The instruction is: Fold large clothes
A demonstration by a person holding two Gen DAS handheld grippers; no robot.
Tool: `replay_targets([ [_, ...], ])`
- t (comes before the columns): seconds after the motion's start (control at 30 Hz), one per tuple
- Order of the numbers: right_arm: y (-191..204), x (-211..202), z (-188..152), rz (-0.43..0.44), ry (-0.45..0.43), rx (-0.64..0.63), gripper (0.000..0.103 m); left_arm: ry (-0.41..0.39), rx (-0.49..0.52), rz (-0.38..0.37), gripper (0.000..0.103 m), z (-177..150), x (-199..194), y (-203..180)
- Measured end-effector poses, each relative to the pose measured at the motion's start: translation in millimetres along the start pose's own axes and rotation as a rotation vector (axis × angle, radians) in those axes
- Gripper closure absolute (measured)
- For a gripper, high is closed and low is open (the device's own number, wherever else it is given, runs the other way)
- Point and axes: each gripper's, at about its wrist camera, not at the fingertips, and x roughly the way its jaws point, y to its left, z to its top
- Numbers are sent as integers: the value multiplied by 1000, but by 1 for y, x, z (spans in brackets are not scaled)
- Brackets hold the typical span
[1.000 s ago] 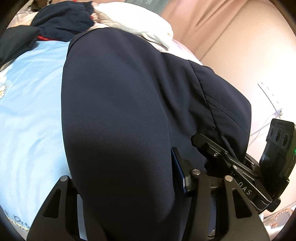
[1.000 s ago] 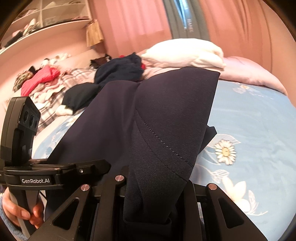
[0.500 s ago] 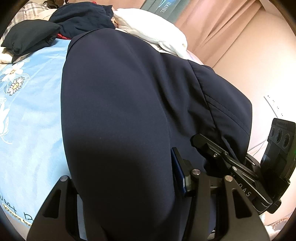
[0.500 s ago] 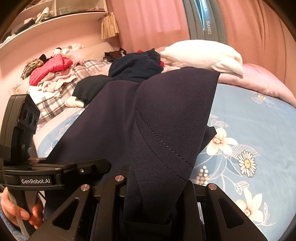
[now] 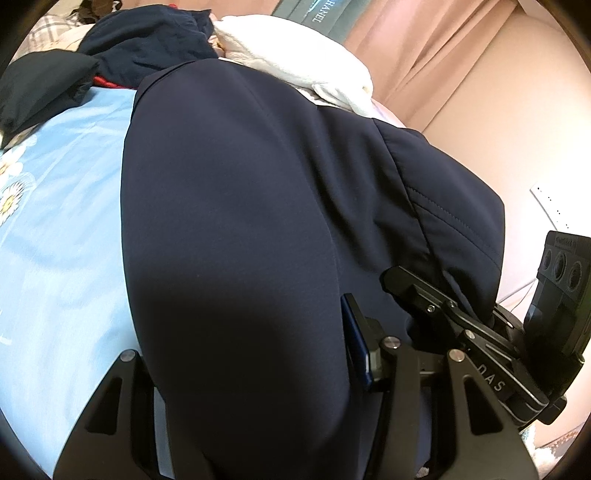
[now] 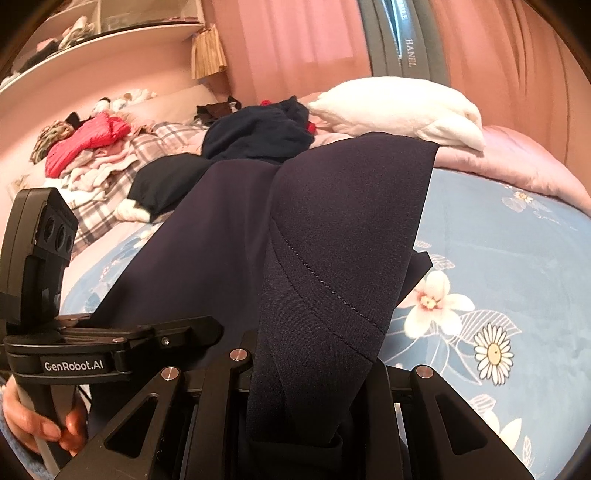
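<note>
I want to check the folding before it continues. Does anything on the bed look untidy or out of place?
Nothing looks damaged. The dark navy garment hangs smooth from both grippers, left gripper and right gripper. Only the far side is untidy: an unfolded heap of plaid, pink and red clothes and a crumpled dark blue garment lie beside the white folded cloth.

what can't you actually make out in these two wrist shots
- Left gripper: in the left wrist view the navy garment drapes over the gap, hiding the fingertips and the grip.
- Right gripper: in the right wrist view the same cloth fills the jaws, hiding the pads.
- The garment's kind and lower end: cut off by the bottom edge in both views.
- Bed sheet beneath the cloth: covered.
- Shelf contents: too small.
</note>
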Motion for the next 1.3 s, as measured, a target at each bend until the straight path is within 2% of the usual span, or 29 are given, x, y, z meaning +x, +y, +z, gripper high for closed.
replay_targets([
  [0.3, -25, 22, 16, -61, -23, 9, 81, 6, 30, -33, 51, 30, 40, 1],
  [0.73, -59, 48, 36, -115, -70, 42, 81, 1, 92, -44, 51, 77, 93, -8],
  [0.93, -69, 58, 39, -118, -70, 61, 81, 12, 106, -26, 51, 82, 105, -15],
  [1.3, -71, 72, 39, -120, -20, 69, 81, 61, 90, 33, 48, 70, 117, -12],
])
